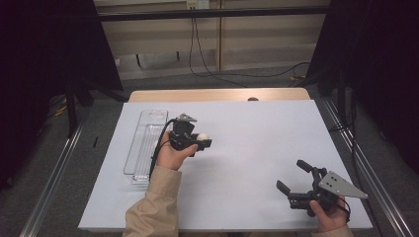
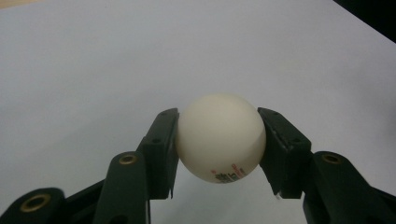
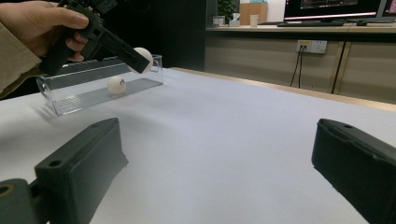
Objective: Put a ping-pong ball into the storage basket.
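On the white worktop [image 1: 247, 148], left of centre: left gripper [image 1: 202, 141] raised in the left hand [image 1: 170, 154], jaws clamped on a white ball [image 2: 220, 137], one pad on each side, red and dark print on the ball's underside. Held clear of the surface, just right of the clear tray [image 1: 143, 148]. Seen from the right gripper view: same ball [image 3: 144, 59] pinched at the tip of the left gripper [image 3: 140, 63], hovering near the tray's far end [image 3: 154, 70], above its rim. Second white ball [image 3: 116, 85] resting inside the tray, on its ribbed floor. Tray long and narrow, lying along the worktop's left side. Near right corner: right gripper [image 1: 292, 177] in the right hand [image 1: 331, 217], jaws spread wide, nothing between them, pointing left toward the tray, well apart from it. Grey three-cornered plate [image 1: 341, 185] on top. Beige sleeve [image 1: 148, 207] on the left forearm. Bare wooden edge [image 1: 217, 95] along the worktop's far side.
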Tool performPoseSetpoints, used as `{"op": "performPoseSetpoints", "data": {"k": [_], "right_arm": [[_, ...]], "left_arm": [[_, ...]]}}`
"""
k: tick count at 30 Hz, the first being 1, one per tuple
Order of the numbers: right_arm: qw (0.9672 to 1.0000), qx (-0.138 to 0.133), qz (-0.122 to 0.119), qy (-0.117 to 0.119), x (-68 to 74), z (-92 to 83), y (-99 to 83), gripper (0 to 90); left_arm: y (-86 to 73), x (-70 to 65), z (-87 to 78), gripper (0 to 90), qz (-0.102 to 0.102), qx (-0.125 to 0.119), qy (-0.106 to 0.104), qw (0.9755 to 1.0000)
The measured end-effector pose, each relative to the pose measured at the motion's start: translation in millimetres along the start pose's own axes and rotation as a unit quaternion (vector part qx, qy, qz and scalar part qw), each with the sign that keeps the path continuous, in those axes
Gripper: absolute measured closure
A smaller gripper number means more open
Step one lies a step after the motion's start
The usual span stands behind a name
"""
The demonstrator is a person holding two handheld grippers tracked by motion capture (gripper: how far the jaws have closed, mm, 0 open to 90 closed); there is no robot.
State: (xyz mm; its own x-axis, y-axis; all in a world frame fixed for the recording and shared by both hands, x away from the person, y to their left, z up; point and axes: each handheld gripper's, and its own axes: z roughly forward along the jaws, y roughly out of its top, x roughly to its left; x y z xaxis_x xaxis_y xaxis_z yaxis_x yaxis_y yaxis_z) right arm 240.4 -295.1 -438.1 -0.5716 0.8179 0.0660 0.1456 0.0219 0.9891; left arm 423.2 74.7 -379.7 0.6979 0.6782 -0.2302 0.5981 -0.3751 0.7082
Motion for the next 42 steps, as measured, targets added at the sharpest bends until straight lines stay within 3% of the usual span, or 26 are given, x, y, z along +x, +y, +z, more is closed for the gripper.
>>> {"op": "performPoseSetpoints", "data": {"k": [6, 42], "right_arm": [[1.0000, 0.000, -0.001, 0.000, 0.0, 0.0, 0.0, 1.6], [1.0000, -0.001, -0.001, 0.001, 0.3, -0.5, 0.2, 1.6]], "left_arm": [[-0.1, 1.2, -0.3, 50.9, 0.000, 0.008, -0.004, 1.0000], [-0.6, 15.6, -18.1, 51.0, -0.018, -0.007, 0.007, 0.9998]]}}
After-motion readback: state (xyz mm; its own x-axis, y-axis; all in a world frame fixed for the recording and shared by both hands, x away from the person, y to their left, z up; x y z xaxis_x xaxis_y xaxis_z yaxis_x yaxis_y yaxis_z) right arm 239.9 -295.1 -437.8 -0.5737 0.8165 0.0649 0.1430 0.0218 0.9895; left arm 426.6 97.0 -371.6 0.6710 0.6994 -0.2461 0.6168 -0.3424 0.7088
